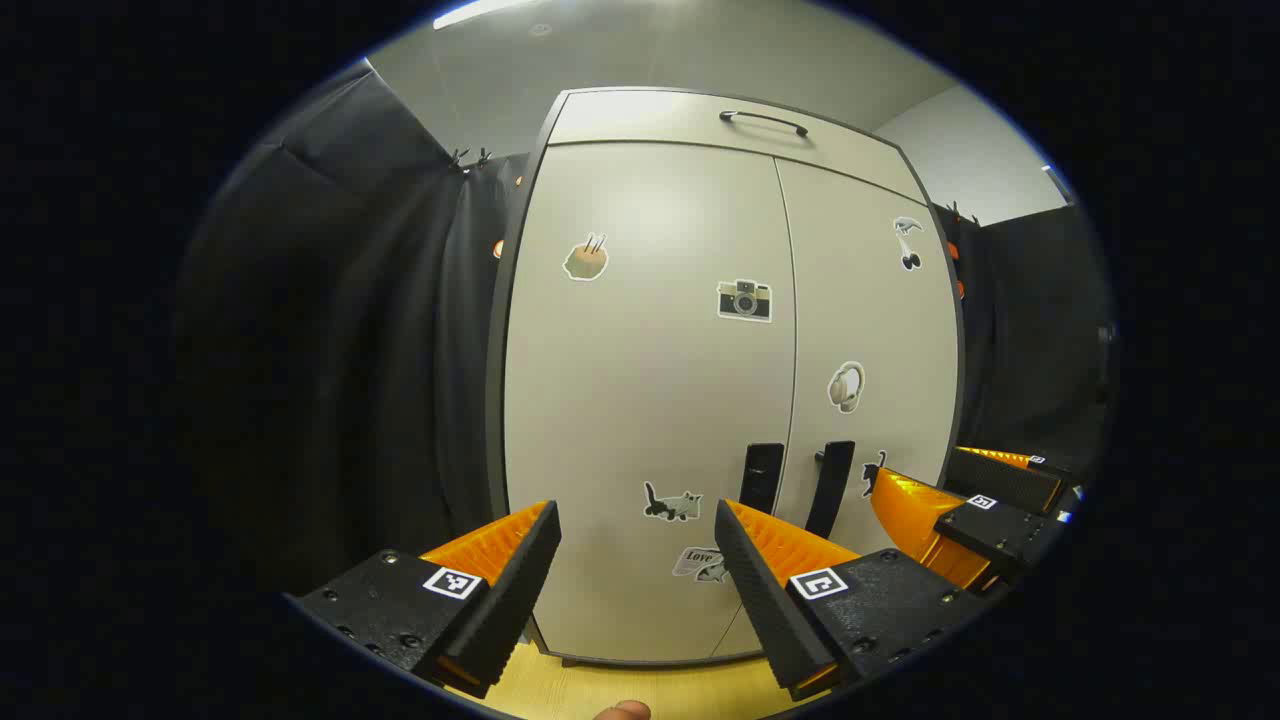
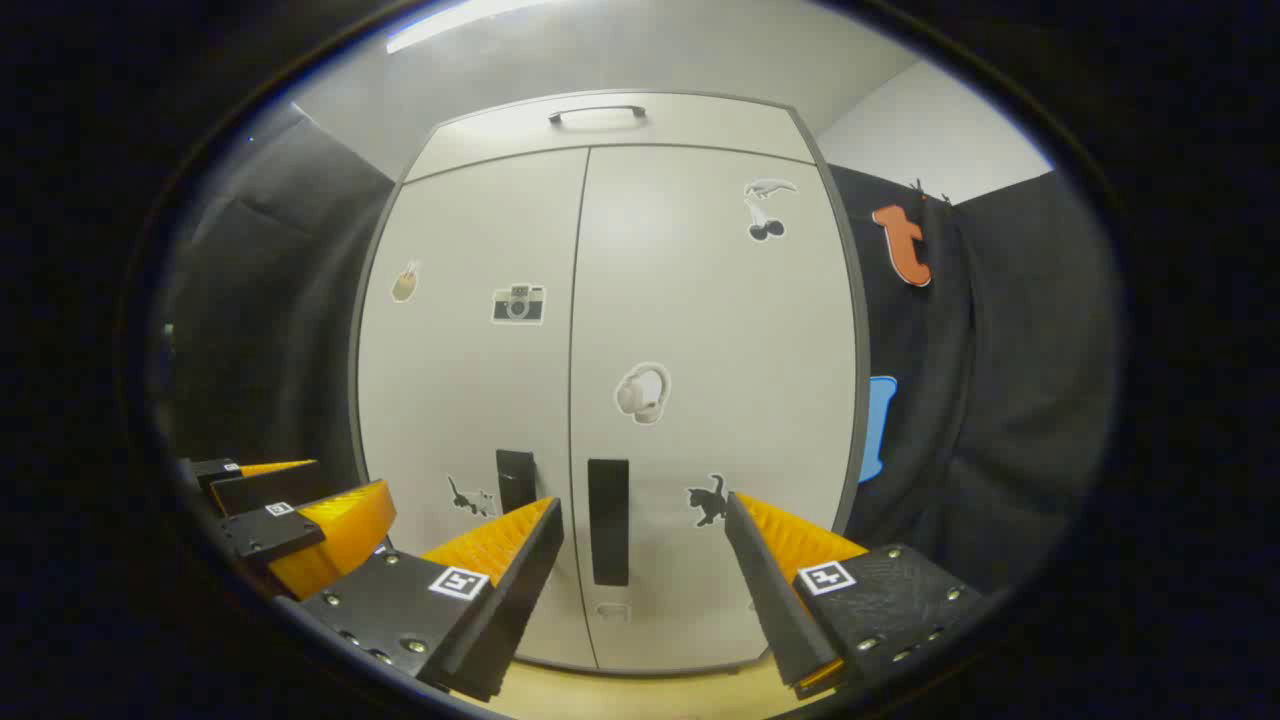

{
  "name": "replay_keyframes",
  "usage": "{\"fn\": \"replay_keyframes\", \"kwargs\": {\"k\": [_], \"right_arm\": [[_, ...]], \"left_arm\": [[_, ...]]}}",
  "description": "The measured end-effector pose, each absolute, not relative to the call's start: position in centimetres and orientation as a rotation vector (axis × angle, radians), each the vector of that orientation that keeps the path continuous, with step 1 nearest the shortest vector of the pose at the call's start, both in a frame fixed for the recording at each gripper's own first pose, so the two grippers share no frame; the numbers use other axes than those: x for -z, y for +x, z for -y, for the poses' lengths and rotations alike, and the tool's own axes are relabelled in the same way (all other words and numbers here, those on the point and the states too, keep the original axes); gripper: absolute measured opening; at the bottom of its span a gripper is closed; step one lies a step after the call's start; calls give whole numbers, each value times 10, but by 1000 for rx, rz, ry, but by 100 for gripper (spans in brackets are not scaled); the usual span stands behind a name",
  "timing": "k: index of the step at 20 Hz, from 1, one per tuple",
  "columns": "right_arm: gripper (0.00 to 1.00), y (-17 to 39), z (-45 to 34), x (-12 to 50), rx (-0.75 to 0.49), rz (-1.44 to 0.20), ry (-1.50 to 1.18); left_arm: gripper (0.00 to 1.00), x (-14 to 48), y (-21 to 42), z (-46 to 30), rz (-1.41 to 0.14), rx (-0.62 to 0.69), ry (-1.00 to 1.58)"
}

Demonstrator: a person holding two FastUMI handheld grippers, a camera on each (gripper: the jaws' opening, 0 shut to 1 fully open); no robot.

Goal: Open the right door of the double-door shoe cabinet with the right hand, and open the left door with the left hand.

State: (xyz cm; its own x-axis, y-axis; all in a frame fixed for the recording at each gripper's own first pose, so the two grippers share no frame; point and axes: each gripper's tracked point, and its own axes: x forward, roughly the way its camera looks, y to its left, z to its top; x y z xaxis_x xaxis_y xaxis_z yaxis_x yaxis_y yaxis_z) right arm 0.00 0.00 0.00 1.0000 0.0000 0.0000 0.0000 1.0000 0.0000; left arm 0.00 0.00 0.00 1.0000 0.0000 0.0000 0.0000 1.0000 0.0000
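Both tongs (image 1: 638,520) (image 2: 640,520) – black screwed bodies, square black-and-white marker tags – ridged fingers

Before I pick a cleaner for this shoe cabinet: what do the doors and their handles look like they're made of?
The doors look like laminated or painted board, matte off-white: flat, even, with only a soft sheen from the ceiling light. Whether it is wood composite underneath can't be told. The right door handle and left door handle are flat black bars, probably matte plastic or coated metal; no glint settles which.
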Motion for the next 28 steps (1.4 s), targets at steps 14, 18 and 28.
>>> {"fn": "replay_keyframes", "kwargs": {"k": [14,18,28], "right_arm": [[97,27,-14,14,-24,-44,13],[96,43,-22,26,-26,-74,15],[62,80,-27,47,0,-113,4]], "left_arm": [[96,3,3,-15,-7,-49,-8],[96,5,6,-24,-9,-61,-2],[96,7,10,-45,-15,-92,-6]]}}
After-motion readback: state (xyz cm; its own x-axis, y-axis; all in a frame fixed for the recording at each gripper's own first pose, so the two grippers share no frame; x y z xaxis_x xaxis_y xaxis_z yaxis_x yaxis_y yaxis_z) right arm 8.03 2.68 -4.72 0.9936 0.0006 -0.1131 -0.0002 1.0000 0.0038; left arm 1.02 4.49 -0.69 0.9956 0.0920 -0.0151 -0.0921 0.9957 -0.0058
